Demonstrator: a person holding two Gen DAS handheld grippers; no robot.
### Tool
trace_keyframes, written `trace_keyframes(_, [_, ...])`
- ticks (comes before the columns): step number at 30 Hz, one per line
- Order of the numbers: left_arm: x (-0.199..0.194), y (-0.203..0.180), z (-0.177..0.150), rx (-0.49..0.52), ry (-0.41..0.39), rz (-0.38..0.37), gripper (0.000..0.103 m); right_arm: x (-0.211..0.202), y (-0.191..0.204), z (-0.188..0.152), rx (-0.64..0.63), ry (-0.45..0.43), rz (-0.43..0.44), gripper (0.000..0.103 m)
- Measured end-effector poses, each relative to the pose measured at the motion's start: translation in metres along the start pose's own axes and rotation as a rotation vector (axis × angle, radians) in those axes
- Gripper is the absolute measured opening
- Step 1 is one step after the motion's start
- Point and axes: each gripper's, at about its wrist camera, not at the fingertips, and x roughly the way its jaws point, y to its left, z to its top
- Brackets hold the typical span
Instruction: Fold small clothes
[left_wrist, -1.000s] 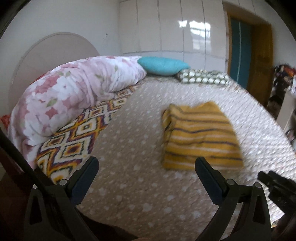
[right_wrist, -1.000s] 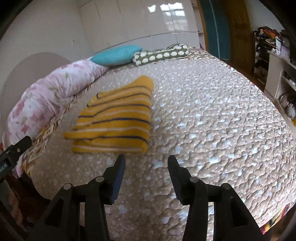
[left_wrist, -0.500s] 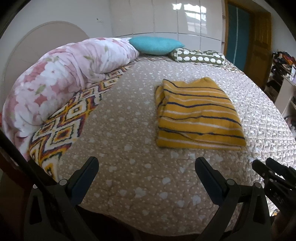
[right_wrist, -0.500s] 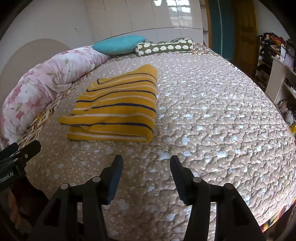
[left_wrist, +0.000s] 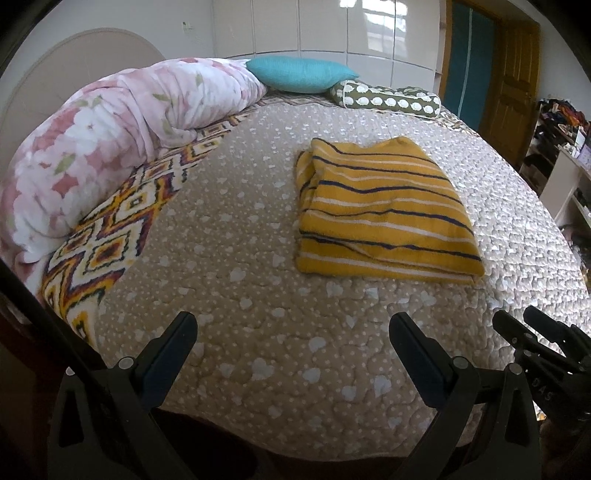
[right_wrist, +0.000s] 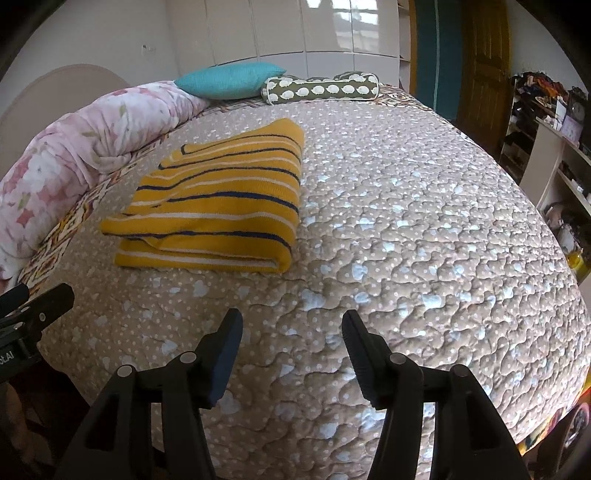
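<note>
A yellow garment (left_wrist: 380, 210) with dark and white stripes lies folded into a flat rectangle on the beige quilted bed (left_wrist: 258, 295). In the right wrist view the same garment (right_wrist: 221, 206) sits left of centre. My left gripper (left_wrist: 291, 325) hovers over the near edge of the bed, short of the garment, jaws wide open and empty. My right gripper (right_wrist: 291, 321) is near the front edge too, its jaws opening with nothing between them. Each gripper shows at the edge of the other's view: the right gripper (left_wrist: 543, 343) and the left gripper (right_wrist: 33, 306).
A rolled pink floral duvet (left_wrist: 110, 136) lies along the bed's left side on a zigzag-patterned blanket (left_wrist: 110, 229). A teal pillow (left_wrist: 299, 74) and a green dotted bolster (left_wrist: 388, 98) sit at the far end. Shelves with clutter (right_wrist: 546, 122) stand at the right, beside a wooden door (left_wrist: 513, 85).
Both views have tilted down toward the bed, so the garment sits higher in frame. The right gripper's jaws have spread wider. The garment has not moved.
</note>
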Motion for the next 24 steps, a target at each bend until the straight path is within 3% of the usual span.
trace_keyframes(24, [0.0090,0.0002,-0.0050,-0.021,0.050,-0.035,0.103,0.0058,-0.0045,-0.0021,-0.020,0.018,-0.019,0.063])
